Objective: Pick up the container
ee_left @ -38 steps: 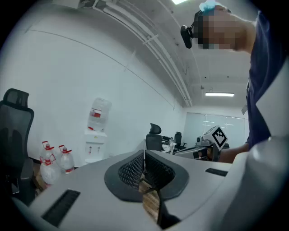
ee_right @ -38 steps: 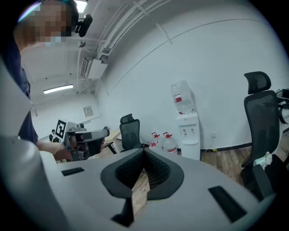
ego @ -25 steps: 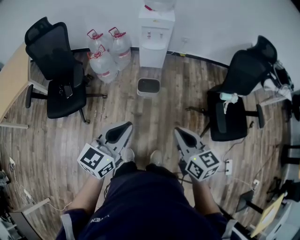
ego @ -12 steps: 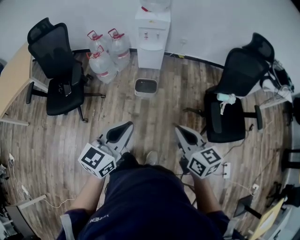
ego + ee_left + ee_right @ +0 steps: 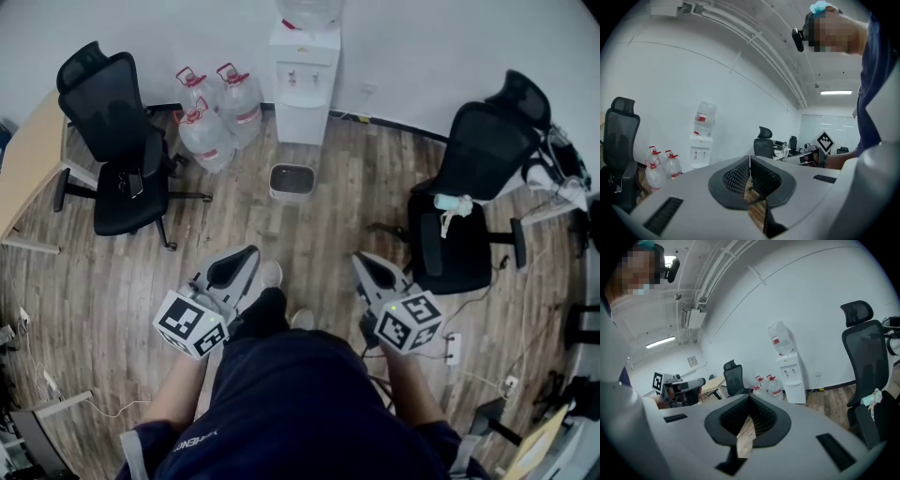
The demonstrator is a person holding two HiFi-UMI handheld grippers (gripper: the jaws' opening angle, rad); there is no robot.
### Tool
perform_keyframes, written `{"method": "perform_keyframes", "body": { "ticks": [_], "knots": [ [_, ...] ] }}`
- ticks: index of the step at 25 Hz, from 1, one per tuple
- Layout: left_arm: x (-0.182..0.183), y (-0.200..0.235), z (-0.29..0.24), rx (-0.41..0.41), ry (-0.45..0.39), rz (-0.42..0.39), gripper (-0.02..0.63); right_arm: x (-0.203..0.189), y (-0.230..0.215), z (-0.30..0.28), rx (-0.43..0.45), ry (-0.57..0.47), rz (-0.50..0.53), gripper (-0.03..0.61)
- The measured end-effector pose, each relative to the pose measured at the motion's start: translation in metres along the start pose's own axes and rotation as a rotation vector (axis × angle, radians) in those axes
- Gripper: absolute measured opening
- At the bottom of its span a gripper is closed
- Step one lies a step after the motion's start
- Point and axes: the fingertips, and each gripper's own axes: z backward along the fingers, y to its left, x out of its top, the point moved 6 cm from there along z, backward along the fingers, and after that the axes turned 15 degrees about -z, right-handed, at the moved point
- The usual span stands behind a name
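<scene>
Left hand-held gripper (image 5: 246, 258): jaws together, nothing between. Right hand-held gripper (image 5: 364, 264): same, closed and empty. Both held low in front of person, noses toward wall, well apart from container (image 5: 292, 180). Container upright on wood floor (image 5: 328, 225), open top, just in front of water dispenser (image 5: 304, 80). Water bottles (image 5: 217, 117) near its left. Office chair (image 5: 117, 141) further left

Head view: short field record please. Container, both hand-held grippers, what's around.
container: grey open bin on the wood floor, in front of the water dispenser
left hand-held gripper: shut, empty, well short of the container
right hand-held gripper: shut, empty
nearby: three water jugs, left office chair, right office chair
</scene>
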Motion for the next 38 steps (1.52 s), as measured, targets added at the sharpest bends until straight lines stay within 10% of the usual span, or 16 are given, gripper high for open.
{"method": "perform_keyframes", "body": {
  "ticks": [10, 28, 38],
  "knots": [
    [-0.020, 0.073, -0.062, -0.001, -0.007, 0.032, 0.028, 0.034, -0.042, -0.057, -0.067, 0.003, -0.012, 0.017],
    [-0.071, 0.339, -0.192, -0.052, 0.153, 0.065, 0.028, 0.172, -0.093, -0.318, -0.202, 0.080, -0.042, 0.017],
    [-0.096, 0.401, -0.239, -0.073, 0.210, 0.103, 0.028, 0.202, -0.122, -0.395, -0.208, 0.160, -0.102, 0.017]
  ]
}}
